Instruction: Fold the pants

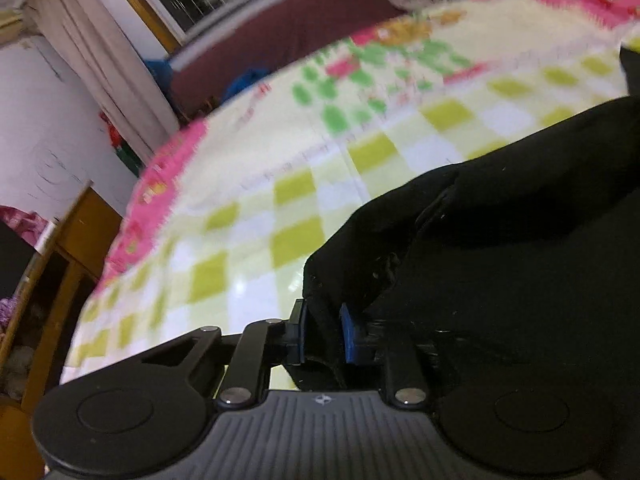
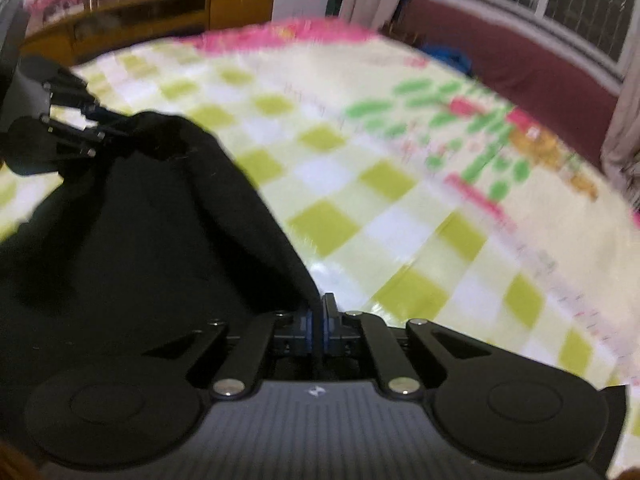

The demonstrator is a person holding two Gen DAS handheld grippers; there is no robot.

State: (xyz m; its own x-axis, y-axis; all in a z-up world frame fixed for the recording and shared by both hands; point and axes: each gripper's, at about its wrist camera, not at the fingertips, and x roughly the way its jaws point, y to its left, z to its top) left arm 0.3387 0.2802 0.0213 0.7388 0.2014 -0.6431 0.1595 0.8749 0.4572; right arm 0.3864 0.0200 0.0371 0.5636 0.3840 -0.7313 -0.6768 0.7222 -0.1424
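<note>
The black pants (image 1: pixel 500 232) hang bunched over a bed with a green-and-white checked sheet (image 1: pixel 280 208). My left gripper (image 1: pixel 324 332) is shut on a thick fold of the pants' edge between its blue pads. In the right wrist view the pants (image 2: pixel 132 232) fill the lower left, and my right gripper (image 2: pixel 318 328) is shut on a thin edge of the cloth. The left gripper also shows in the right wrist view (image 2: pixel 104 128) at the far left, holding the other corner of the pants. The cloth stretches between both grippers above the sheet (image 2: pixel 400 200).
The sheet has a pink border (image 1: pixel 160 184) and a green and pink print (image 2: pixel 460 120) in the middle. A maroon bench under a barred window (image 2: pixel 520 60) runs along the bed's far side. A wooden cabinet (image 1: pixel 60 272) and a curtain (image 1: pixel 100 52) stand beyond the bed.
</note>
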